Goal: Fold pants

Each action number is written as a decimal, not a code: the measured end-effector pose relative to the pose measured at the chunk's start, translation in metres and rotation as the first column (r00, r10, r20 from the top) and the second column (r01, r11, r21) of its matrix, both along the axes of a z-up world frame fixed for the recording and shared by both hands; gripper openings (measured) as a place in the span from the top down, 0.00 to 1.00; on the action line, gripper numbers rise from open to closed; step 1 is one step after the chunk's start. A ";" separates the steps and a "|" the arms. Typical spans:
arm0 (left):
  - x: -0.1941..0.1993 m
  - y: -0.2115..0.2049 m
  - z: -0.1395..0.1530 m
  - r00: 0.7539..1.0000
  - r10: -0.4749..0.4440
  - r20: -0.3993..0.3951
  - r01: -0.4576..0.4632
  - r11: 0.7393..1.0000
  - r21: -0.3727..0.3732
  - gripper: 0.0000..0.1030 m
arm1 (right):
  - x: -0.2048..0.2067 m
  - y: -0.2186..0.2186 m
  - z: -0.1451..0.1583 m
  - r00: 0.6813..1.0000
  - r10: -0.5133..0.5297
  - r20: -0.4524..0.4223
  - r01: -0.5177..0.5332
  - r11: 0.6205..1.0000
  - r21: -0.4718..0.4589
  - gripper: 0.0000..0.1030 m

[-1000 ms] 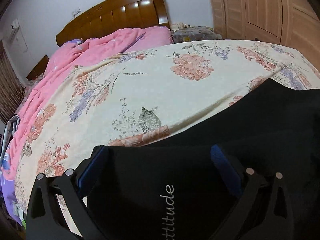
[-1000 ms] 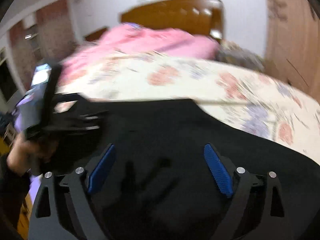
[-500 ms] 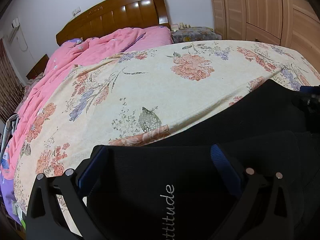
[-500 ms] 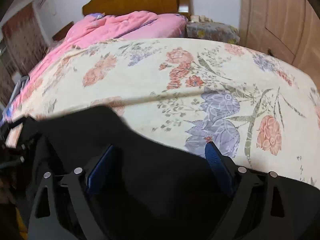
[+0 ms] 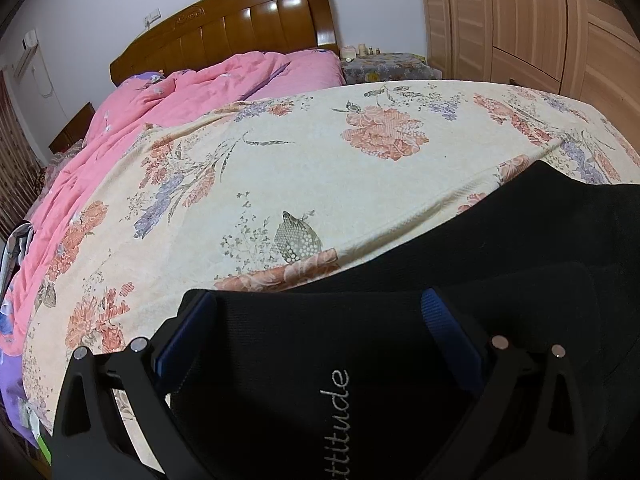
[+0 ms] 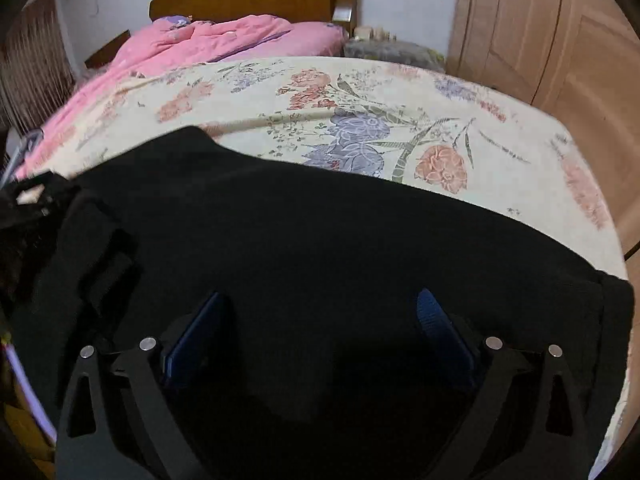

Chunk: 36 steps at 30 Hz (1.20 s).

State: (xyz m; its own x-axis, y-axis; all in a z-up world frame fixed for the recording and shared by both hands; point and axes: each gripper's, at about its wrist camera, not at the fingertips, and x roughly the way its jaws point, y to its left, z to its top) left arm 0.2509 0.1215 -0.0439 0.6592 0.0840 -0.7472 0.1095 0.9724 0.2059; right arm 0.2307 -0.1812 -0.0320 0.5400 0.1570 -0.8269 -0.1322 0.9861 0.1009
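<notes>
Since a second ago, your right tool [image 6: 320,336] has swung away from the left side of the pants [image 6: 304,240], where your other hand and its tool filled the edge of the view, and it now looks across the right-hand stretch of black cloth toward the far corner of the bed [image 6: 520,128]. Its jaws are opening, the blue pads [image 6: 436,320] wide apart, with flat black fabric lying below and between them and neither pad pressing on it. Your left tool [image 5: 316,332] sits as it did before, over the part of the pants [image 5: 500,248] that carries the pale lettering [image 5: 336,424] ending in "ttitude". Its blue pads [image 5: 444,320] also stand wide, the fabric lying flat beneath them with nothing pinched.

The pants lie spread along the near edge of the bed, on the cream floral cover [image 5: 320,168]. In the left view a second layer of black cloth overlaps the first toward the right, its rounded edge showing. In the right view the far hem of the pants runs as a dark curve across the flowers, and the right end of the cloth drops over the mattress corner. Behind the floral cover a pink quilt [image 5: 180,96] is heaped against the wooden headboard [image 5: 240,32], and a wardrobe [image 5: 540,20] stands at the right.
</notes>
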 end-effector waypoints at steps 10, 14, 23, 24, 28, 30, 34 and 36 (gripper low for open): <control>-0.071 -0.027 0.071 0.965 -0.035 0.262 0.051 0.997 -0.056 0.01 | -0.116 -0.044 0.045 0.981 -0.019 0.194 0.009 0.999 0.049 0.08; -0.117 -0.108 0.073 0.951 -0.230 0.206 0.252 0.964 -0.088 0.01 | -0.130 -0.032 0.029 0.983 0.033 0.181 -0.039 0.999 0.030 0.08; -0.124 -0.155 -0.018 0.961 -0.275 0.037 0.276 0.961 -0.010 0.01 | -0.161 -0.010 -0.016 0.972 0.166 0.169 -0.152 0.984 -0.088 0.04; -0.124 -0.151 -0.019 0.965 -0.260 0.037 0.261 0.965 -0.028 0.01 | -0.163 -0.011 -0.018 0.970 0.178 0.166 -0.162 0.981 -0.105 0.04; -0.123 -0.149 -0.020 0.970 -0.242 0.025 0.243 0.969 -0.052 0.01 | -0.170 -0.011 -0.009 0.977 0.124 0.174 -0.108 0.989 -0.098 0.05; -0.128 -0.148 -0.021 0.970 -0.239 0.041 0.241 0.969 -0.060 0.01 | -0.171 -0.004 -0.008 0.970 0.121 0.210 -0.096 0.987 -0.126 0.05; -0.129 -0.149 -0.022 0.970 -0.239 0.041 0.241 0.969 -0.057 0.01 | -0.164 0.004 -0.021 0.982 0.128 0.141 -0.106 0.983 -0.151 0.04; -0.130 -0.149 -0.022 0.970 -0.240 0.045 0.242 0.969 -0.057 0.01 | -0.166 0.004 -0.016 0.983 0.154 0.104 -0.135 0.976 -0.168 0.05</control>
